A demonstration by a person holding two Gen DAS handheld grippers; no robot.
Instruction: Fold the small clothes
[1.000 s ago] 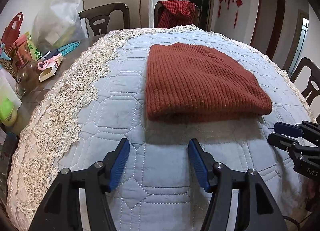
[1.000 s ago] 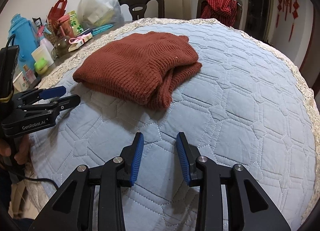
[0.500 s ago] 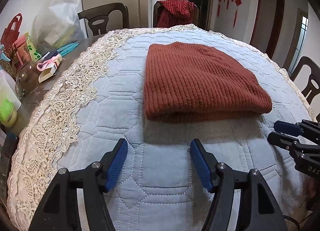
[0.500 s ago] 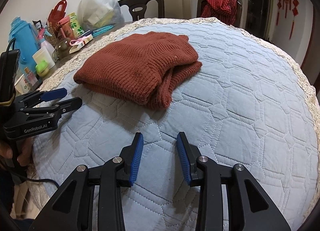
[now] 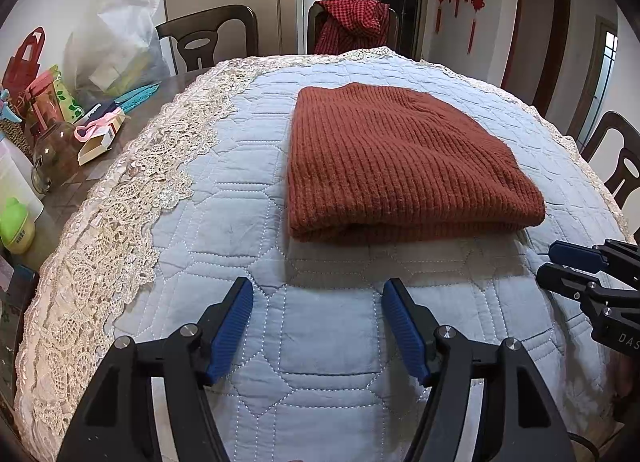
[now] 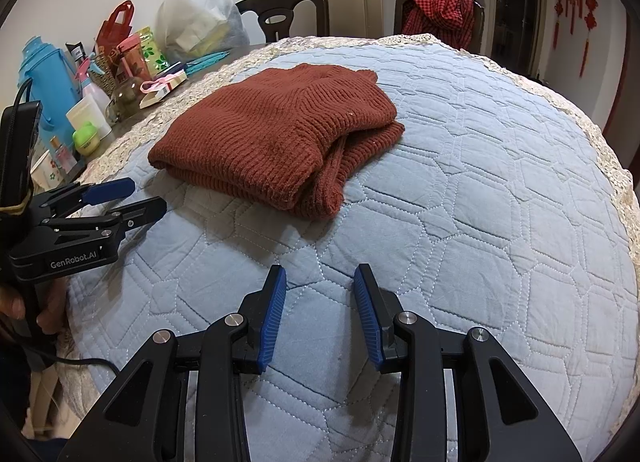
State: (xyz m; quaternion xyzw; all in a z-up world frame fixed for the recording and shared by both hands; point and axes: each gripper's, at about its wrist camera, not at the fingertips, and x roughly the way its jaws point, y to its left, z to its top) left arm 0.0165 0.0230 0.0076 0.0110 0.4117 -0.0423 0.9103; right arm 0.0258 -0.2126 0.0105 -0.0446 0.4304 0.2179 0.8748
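- The rust-red knitted garment point(image 5: 400, 166) lies on the quilted blue cover point(image 5: 328, 326) of the table, toward the middle and on the far side of both grippers.
- Condition: it is doubled into a compact, roughly rectangular stack. The right wrist view shows several layers at its open end, with edges reasonably aligned.
- Left gripper point(image 5: 318, 322): fingers spread wide, nothing between them; its jaws have just been opening. It hovers over bare cover, short of the garment's near edge.
- Right gripper point(image 6: 320, 316): fingers apart at a moderate gap, nothing pinched, also clear of the garment.
- Judgement: folding of this item appears complete or very nearly so; neither tool is in contact with it.
- Outstanding, as far as can be seen: possibly a final tidy of the layered end. No other unfolded small garment is visible on the cover; the red checked cloth point(image 5: 352, 24) draped on a chair point(image 5: 316, 30) beyond the table is untouched.
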